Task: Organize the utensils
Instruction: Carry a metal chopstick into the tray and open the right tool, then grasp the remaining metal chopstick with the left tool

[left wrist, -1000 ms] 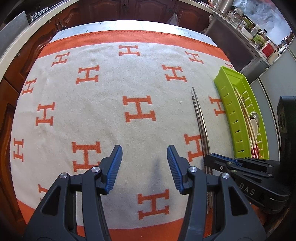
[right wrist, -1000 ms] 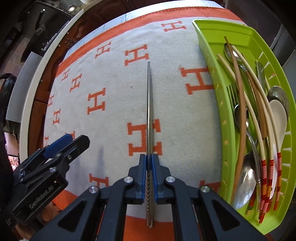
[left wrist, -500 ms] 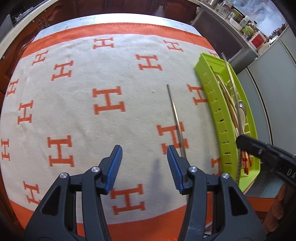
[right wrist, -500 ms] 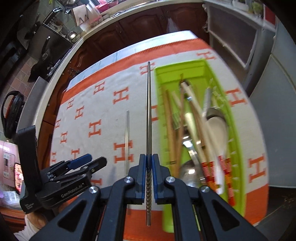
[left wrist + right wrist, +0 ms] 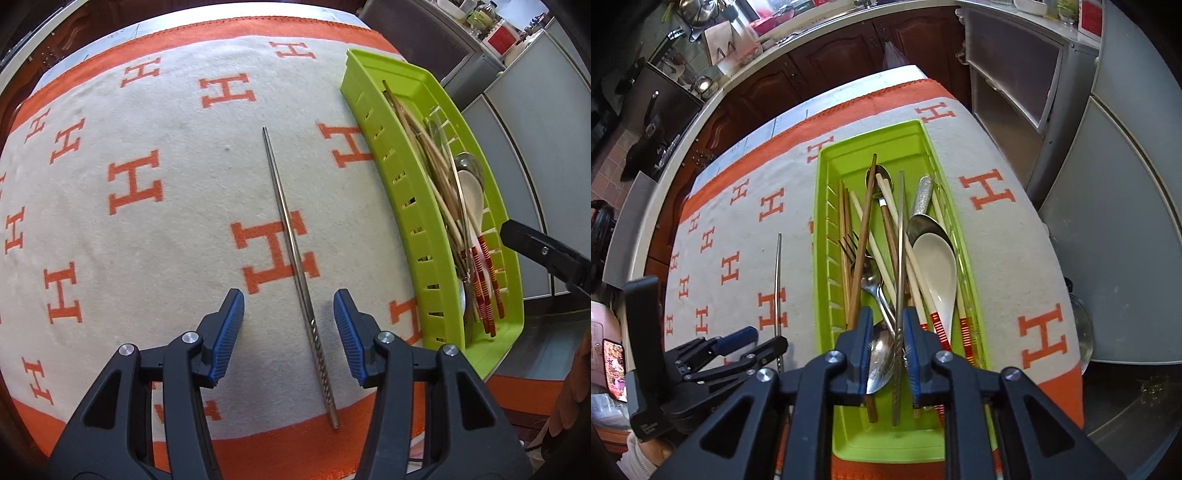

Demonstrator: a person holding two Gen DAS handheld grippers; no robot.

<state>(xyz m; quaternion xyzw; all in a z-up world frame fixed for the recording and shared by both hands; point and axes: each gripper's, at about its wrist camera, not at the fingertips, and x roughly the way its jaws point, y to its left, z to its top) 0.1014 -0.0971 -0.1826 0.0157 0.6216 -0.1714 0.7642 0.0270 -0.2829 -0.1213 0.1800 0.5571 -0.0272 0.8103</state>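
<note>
A steel chopstick (image 5: 295, 258) lies on the orange-and-white cloth (image 5: 147, 240), its twisted end between the fingers of my left gripper (image 5: 288, 332), which stands open just above it without touching. My right gripper (image 5: 888, 354) hangs over the near end of the green tray (image 5: 823, 221). Its jaws are opening, and a second steel chopstick (image 5: 899, 240) lies lengthwise in the gap on top of the other utensils; the pads stand clear of it. The left gripper (image 5: 753, 341) also shows beside the tray, over the chopstick (image 5: 778, 273) on the cloth.
The tray (image 5: 391, 177) holds wooden chopsticks, red-striped chopsticks (image 5: 938, 325), a white spoon (image 5: 936, 266), steel spoons and a fork. It sits at the cloth's right side, near the table's edge. Grey cabinets (image 5: 1108, 221) stand to the right, brown cupboards behind. A finger of the right gripper (image 5: 546, 254) reaches in.
My right gripper carried its chopstick from the cloth to over the tray, and its jaws have parted. My left gripper slid right until the remaining chopstick lay between its fingers.
</note>
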